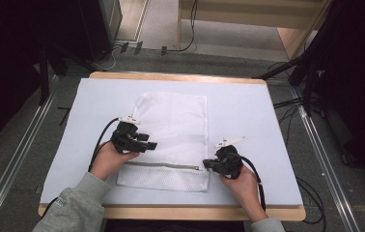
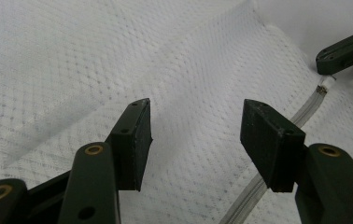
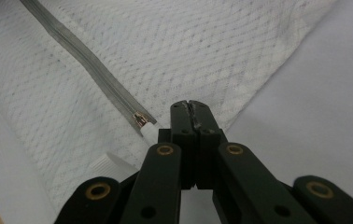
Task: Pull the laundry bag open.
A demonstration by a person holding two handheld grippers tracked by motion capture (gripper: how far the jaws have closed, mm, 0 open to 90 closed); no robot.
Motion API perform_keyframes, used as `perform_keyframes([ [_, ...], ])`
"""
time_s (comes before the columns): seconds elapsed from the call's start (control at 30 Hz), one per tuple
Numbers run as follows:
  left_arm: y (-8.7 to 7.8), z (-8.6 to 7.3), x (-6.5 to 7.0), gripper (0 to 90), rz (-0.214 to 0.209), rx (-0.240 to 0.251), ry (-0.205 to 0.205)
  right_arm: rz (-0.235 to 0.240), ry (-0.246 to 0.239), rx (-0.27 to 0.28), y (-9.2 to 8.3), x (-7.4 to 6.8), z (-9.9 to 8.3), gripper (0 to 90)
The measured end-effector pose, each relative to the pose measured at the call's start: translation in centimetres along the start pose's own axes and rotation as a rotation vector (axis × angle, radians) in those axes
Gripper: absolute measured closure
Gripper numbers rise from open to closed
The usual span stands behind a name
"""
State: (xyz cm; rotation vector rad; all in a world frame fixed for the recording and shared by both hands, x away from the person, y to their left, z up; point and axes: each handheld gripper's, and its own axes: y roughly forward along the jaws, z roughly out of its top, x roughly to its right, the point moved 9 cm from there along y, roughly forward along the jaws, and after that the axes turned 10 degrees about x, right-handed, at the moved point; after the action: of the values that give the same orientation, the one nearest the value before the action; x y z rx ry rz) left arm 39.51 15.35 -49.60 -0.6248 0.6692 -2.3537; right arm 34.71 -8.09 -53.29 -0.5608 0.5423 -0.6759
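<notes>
A white mesh bag [image 1: 171, 125] lies flat on the white board [image 1: 248, 111], with a grey zipper [image 1: 163, 166] running across near its front end. My left gripper [image 1: 151, 144] hovers over the bag's left side, open, with only mesh [image 2: 118, 56] beneath its jaws [image 2: 195, 126]. The zipper [image 2: 305, 109] runs past its right jaw. My right gripper [image 1: 205, 164] sits at the zipper's right end, jaws shut [image 3: 191, 106] at the bag's edge. The zipper slider [image 3: 140, 120] lies just left of its tips. I cannot tell whether any mesh is pinched.
The board rests on a wooden table whose front edge [image 1: 171, 212] is close to the person's sleeves. Bare board stretches right of the bag [image 3: 314, 116]. Cables and metal rails run along the floor on both sides.
</notes>
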Motion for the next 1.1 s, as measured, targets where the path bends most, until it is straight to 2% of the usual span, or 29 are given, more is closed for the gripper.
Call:
perform_keyframes([
  [0.53,0.5,0.3,0.5,44.4,-0.014,-0.003,0.008,0.031,0.013,-0.017,-0.8,-1.2,-0.9,90.0],
  [0.67,0.6,0.3,0.7,44.4,-0.019,-0.007,0.017,0.041,-0.005,-0.012,-0.6,-1.9,-1.1,90.0],
  [0.83,0.7,0.6,1.8,45.7,-0.037,0.0,0.031,0.061,-0.006,-0.002,-0.4,-2.6,-0.7,90.0],
  [1.0,1.1,0.6,3.0,46.1,-0.062,-0.003,0.043,0.066,-0.029,0.013,-0.2,-3.1,-0.4,90.0],
  [1.1,1.3,0.5,3.7,46.5,-0.062,-0.009,0.062,0.06,-0.039,0.031,-0.5,-3.0,-0.1,90.0],
])
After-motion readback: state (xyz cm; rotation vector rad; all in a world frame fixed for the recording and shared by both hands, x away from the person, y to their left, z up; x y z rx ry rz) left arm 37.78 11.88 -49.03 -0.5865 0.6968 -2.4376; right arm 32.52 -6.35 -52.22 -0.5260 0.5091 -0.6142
